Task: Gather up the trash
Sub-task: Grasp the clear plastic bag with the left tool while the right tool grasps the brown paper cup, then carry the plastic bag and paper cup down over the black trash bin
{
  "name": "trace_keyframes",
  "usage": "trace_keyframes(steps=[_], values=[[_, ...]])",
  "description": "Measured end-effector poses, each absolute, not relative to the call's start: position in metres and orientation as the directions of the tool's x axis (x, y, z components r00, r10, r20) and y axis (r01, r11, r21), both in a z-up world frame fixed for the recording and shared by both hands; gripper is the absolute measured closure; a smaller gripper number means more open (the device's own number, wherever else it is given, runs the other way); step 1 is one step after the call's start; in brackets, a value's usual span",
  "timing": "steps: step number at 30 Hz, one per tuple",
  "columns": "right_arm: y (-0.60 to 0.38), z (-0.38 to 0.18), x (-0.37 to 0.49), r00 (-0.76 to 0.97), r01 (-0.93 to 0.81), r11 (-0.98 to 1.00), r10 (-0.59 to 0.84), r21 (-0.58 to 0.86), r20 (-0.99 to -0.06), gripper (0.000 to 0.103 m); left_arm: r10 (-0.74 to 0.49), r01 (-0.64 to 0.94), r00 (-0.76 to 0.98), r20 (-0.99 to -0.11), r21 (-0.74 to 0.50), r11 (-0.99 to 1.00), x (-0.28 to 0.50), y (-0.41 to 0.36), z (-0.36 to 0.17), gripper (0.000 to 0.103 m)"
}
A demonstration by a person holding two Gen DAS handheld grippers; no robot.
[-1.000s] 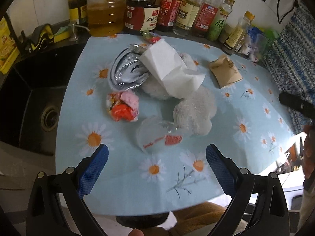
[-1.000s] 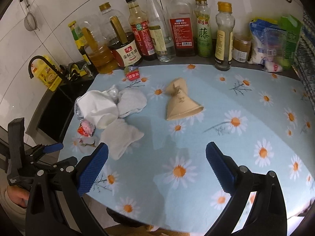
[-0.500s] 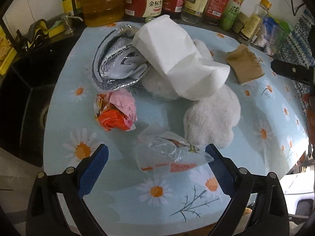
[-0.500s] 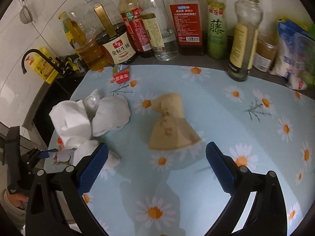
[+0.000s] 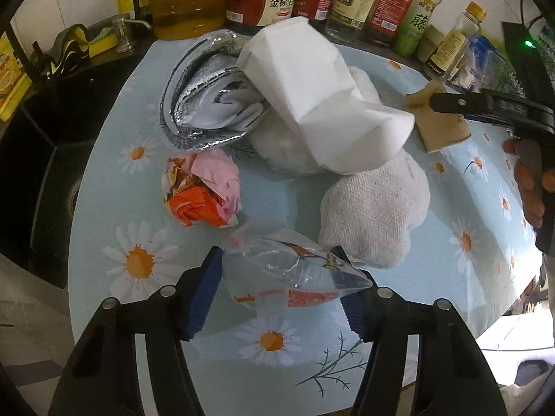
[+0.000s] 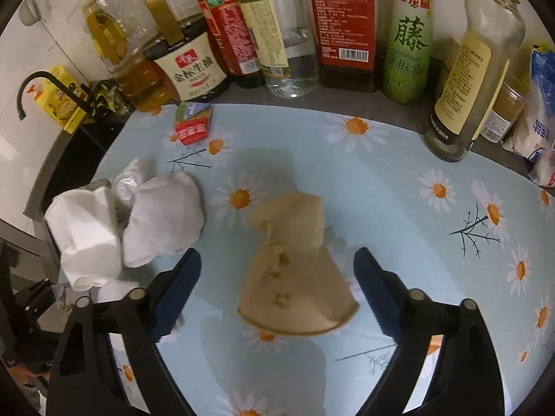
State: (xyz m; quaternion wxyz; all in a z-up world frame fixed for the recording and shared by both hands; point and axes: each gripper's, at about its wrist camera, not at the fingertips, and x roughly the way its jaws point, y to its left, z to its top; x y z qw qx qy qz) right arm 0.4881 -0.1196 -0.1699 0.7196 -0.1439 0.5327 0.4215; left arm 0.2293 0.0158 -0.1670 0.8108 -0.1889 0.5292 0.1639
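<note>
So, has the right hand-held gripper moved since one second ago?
Yes. The right hand-held gripper went forward toward the bottles, now straddling the brown paper cone.

Your left gripper (image 5: 281, 291) fills the lower frame, jaws parted, blue pads (image 5: 203, 294) facing inward. Your right gripper (image 6: 277, 286) sits likewise, jaws wide; in the left view, your right hand (image 5: 530, 183) grips it at right edge.
</note>
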Motion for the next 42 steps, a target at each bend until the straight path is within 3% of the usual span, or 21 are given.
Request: trace_keyframes(steps=[2,4,5,6,14,29,42], values=[[-0.118,-0.173,0.491,0.074,-0.756,0.608,0.447,0.243,-0.891,0.033,0.071,-0.465,0.385,-0.92,-0.127,0.876,0.229,0.014,-0.166,0.042],[-0.117,-0.176,0.493,0.069,-0.752,0.612,0.44,0.243,-0.895,0.034,0.07,-0.469,0.39,-0.918,-0.133,0.873,0.227,0.014,-0.163,0.043],[-0.118,-0.177,0.495,0.067,-0.749,0.616,0.437,0.244,-0.897,0.042,0.069,-0.471,0.393,-0.917,-0.136,0.872,0.226,0.013,-0.162,0.043],[-0.119,-0.178,0.495,0.061,-0.744,0.619,0.437,0.251,-0.897,0.058,0.072,-0.473,0.394,-0.916,-0.135,0.871,0.225,0.013,-0.161,0.043],[-0.124,-0.175,0.491,0.033,-0.753,0.594,0.464,0.283,-0.885,0.073,0.086,-0.502,0.389,-0.917,-0.133,0.854,0.213,0.011,-0.16,0.043],[-0.15,-0.145,0.458,0.053,-0.76,0.581,0.502,0.291,-0.863,0.074,0.096,-0.502,0.413,-0.906,-0.139,0.853,0.193,-0.001,-0.147,0.043],[-0.181,-0.114,0.366,0.073,-0.721,0.607,0.544,0.332,-0.836,0.074,0.054,-0.429,0.517,-0.855,-0.203,0.88,0.136,-0.003,-0.117,0.043]])
